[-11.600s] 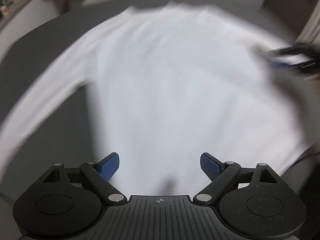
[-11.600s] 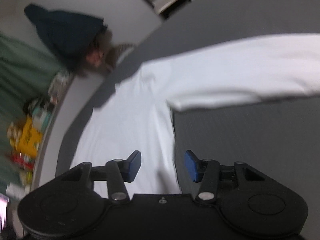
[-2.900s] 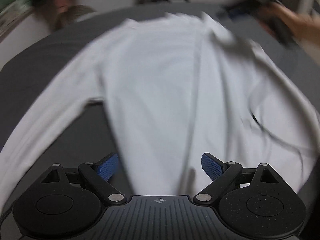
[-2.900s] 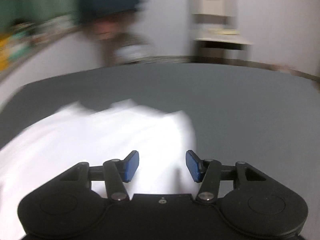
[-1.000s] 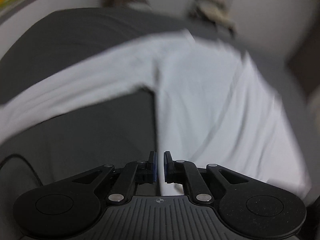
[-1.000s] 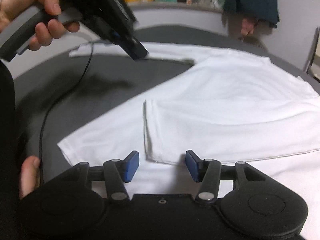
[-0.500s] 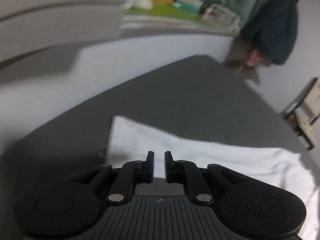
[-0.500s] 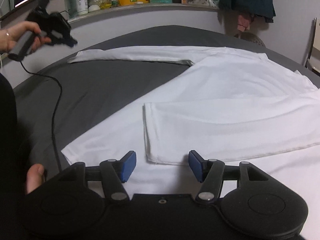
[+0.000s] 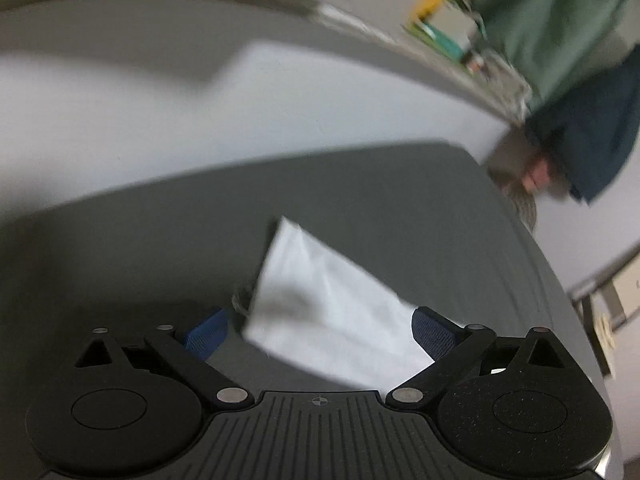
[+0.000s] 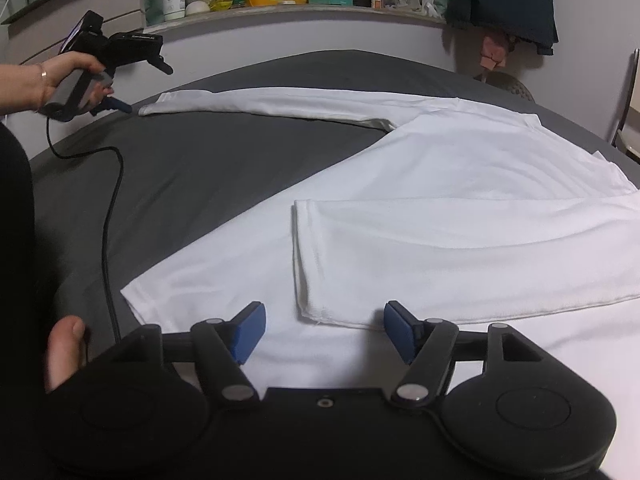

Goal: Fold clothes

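Observation:
A white long-sleeved shirt [image 10: 460,168] lies flat on the grey bed [image 10: 192,168]. One sleeve is folded across the body and its cuff [image 10: 308,264] lies just ahead of my right gripper [image 10: 324,332], which is open and holds nothing. The other sleeve [image 10: 272,104] stretches to the far left. A hand holds my left gripper [image 10: 142,88] open at that sleeve's end. In the blurred left wrist view this sleeve end [image 9: 316,300] shows between the spread blue pads of the left gripper [image 9: 320,334]. Whether the pads touch the cloth I cannot tell.
A black cable [image 10: 108,208] runs from the left gripper across the bed. A shelf [image 10: 280,4] with a yellow box and bottles runs behind the bed. A dark jacket [image 10: 504,0] hangs at the back right, and a chair [image 10: 628,112] stands at the right edge.
My left gripper has gone from shut to open and now sits lower, at the outstretched sleeve's end. The right gripper has barely moved.

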`<state>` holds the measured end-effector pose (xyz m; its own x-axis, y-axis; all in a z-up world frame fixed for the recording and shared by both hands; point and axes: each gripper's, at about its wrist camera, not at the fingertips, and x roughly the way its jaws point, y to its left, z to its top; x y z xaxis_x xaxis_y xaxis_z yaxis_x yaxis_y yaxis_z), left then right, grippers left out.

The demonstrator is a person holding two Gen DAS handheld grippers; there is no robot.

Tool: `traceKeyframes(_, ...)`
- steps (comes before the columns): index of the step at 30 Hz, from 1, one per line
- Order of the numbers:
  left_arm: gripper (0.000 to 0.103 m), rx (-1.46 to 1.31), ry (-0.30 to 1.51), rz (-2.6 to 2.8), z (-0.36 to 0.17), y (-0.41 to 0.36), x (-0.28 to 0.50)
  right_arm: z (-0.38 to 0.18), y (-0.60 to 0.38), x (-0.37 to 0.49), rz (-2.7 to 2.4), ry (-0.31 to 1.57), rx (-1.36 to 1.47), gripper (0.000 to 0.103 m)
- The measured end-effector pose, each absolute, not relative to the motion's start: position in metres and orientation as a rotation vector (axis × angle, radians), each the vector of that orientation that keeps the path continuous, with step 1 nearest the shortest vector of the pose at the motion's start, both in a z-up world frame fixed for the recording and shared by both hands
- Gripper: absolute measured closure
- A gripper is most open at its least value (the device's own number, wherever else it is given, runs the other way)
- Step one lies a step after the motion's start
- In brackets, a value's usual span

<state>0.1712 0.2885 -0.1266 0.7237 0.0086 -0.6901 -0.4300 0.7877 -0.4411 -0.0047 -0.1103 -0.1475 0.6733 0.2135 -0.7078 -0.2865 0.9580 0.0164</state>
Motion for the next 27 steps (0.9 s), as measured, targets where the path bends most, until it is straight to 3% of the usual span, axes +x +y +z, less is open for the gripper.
traceKeyframes(5,0.011,-0.481,0.674,0.274,-0.122,0.285,0.200,-0.148,-0.110,-0.003,0.283,0.784,-0.097,0.038)
traceKeyframes(6,0.017,-0.453,0.687,0.269,-0.122,0.284,0.205,-0.148,-0.110,-0.003,0.283,0.784,-0.097,0.038)
traceKeyframes(9,0.055,-0.378,0.726,0.285,-0.128,0.281,0.221,-0.149,-0.109,-0.002,0.286,0.785,-0.104,0.037)
traceKeyframes(10,0.059,-0.369,0.732,0.295,-0.130,0.281,0.224,-0.149,-0.109,-0.002,0.287,0.785,-0.107,0.037)
traceKeyframes(12,0.059,-0.351,0.743,0.313,-0.134,0.282,0.230,-0.150,-0.109,-0.001,0.289,0.785,-0.111,0.036)
traceKeyframes(15,0.074,-0.304,0.762,0.297,-0.143,0.282,0.239,-0.151,-0.108,0.000,0.293,0.785,-0.118,0.035)
traceKeyframes(20,0.076,-0.187,0.768,0.263,-0.147,0.274,0.238,-0.151,-0.106,-0.001,0.296,0.785,-0.131,0.034)
traceKeyframes(22,0.100,-0.142,0.759,0.247,-0.146,0.268,0.240,-0.151,-0.105,-0.002,0.297,0.785,-0.135,0.033)
traceKeyframes(27,0.100,-0.135,0.617,0.151,-0.108,0.242,0.222,-0.150,-0.105,-0.001,0.295,0.786,-0.140,0.033)
